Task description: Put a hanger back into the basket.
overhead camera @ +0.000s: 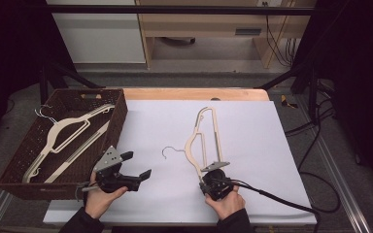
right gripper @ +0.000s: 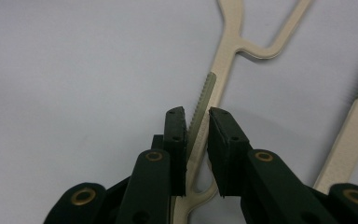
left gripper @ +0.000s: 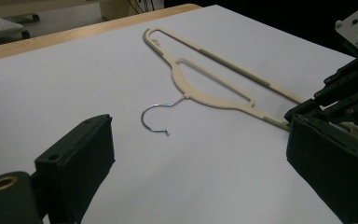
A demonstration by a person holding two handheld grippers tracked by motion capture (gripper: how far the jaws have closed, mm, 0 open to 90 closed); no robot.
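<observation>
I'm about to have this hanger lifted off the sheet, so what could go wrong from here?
1. The right gripper pinches only the near end of the cream plastic hanger, on its ribbed strip, so the long far end may sag or swing.
2. Its thin wire hook lies flat on the white sheet and could drag on it.
3. The open left gripper is close by, so the hanger could knock it.

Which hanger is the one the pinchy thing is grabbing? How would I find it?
Find the big white sheet covering the table, right of the brown woven basket. One cream hanger lies alone on it, its wire hook pointing left. Unlike the hangers in the basket, its near end sits between the right gripper's jaws.
</observation>
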